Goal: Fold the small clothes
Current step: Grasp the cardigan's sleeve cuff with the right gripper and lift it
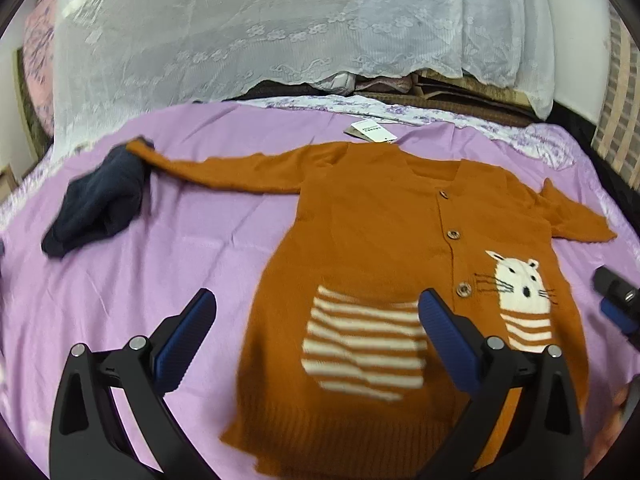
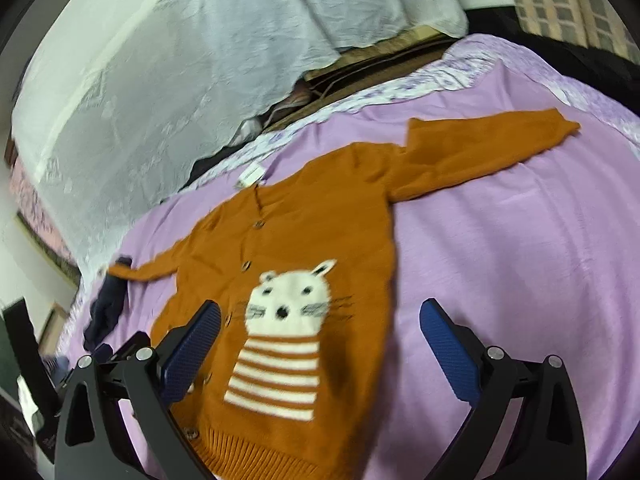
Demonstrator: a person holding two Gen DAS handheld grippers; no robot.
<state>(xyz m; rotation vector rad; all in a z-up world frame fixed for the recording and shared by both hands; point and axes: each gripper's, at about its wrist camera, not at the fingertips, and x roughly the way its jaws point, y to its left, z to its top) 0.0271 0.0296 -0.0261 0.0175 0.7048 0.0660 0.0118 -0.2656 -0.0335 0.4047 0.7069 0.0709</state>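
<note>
A small orange knit cardigan [image 1: 372, 216] lies flat, face up, on a purple sheet [image 1: 192, 232]. It has wooden buttons, a white cat motif and a striped pocket. Both sleeves are spread out sideways. A paper tag [image 1: 370, 131] sticks out at the collar. My left gripper [image 1: 316, 312] is open and empty above the cardigan's lower left part. My right gripper [image 2: 320, 320] is open and empty above the cat motif [image 2: 288, 300] on the cardigan [image 2: 312, 224]; it also shows at the right edge of the left wrist view [image 1: 618, 300].
A dark navy garment [image 1: 96, 204] lies crumpled at the end of the cardigan's left sleeve; it also shows in the right wrist view [image 2: 106, 312]. A white lace curtain [image 1: 280, 24] hangs behind the bed. Bare purple sheet [image 2: 520, 260] lies to the cardigan's right.
</note>
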